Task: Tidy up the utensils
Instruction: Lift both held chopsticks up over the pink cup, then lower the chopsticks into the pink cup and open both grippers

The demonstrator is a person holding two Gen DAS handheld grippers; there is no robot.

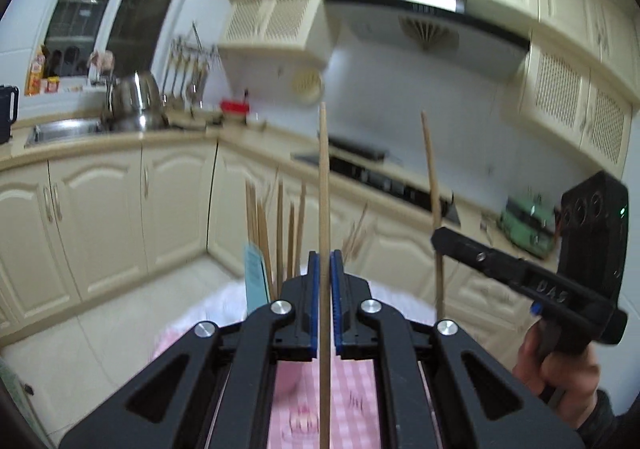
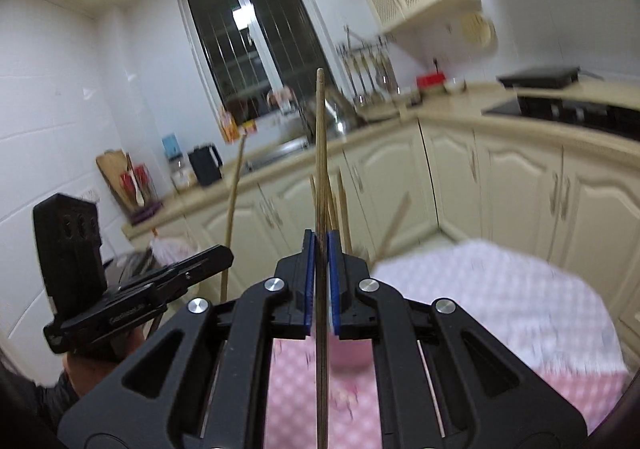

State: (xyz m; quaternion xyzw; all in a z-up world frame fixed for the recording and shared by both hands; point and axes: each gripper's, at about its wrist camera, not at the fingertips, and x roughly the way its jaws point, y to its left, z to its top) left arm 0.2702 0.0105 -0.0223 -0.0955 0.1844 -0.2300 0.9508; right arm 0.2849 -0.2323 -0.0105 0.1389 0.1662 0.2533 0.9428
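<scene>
Wooden chopstick [image 1: 325,185] in left claw [image 1: 325,261] | right claw [image 2: 321,245] grips another chopstick [image 2: 320,153]

Both held chopsticks [image 1: 324,209] run off the bottom edge; background chopsticks [image 1: 276,221] blurred.

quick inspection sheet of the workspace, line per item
surface: table under a pink checked cloth
job's things: one chopstick upright in the left gripper; a second chopstick upright in the right gripper; more chopsticks standing bunched behind
clutter: pink bowl on the cloth
grippers: both shut on their chopsticks
cables: nothing seen
surroundings: cream cabinets, sink, stove, dark window
</scene>
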